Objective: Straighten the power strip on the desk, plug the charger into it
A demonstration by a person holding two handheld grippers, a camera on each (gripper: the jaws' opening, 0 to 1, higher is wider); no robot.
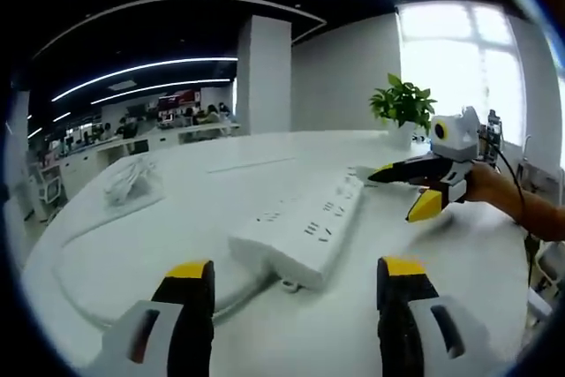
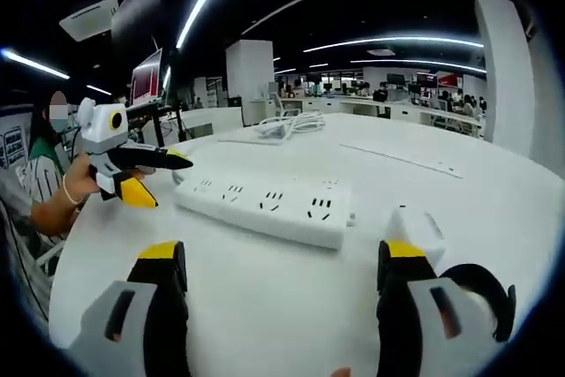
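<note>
The power strip [image 1: 305, 231] lies flat on the white bench [image 1: 177, 218], set at an angle across it, and neither gripper touches it, so the step in hand looks like the first one: squaring the strip up before anything is plugged in. The left gripper [image 1: 291, 293] hangs low just short of the strip's near end, its yellow-tipped fingers [image 1: 190, 284] spread wide and holding nothing, pointing along the strip's length. In the left gripper view the right gripper [image 1: 415, 192] comes in at the strip's far end, carried by a person's hand [image 1: 490, 184], its fingers parted and empty, tips close to that end. The right gripper view looks across the strip's long side, its socket face up, with the right gripper's own fingers [image 2: 163, 275] wide apart just before it. A white block that is probably the charger [image 2: 415, 225] rests on the bench just beside the strip's end, near the right finger, with a dark cable loop [image 2: 481, 293] beside it. A bundle of white cord [image 2: 291, 124] lies well beyond the strip. The next move likely calls for both grippers to close in on opposite ends and turn the strip straight, then for one to pick up the charger.
</note>
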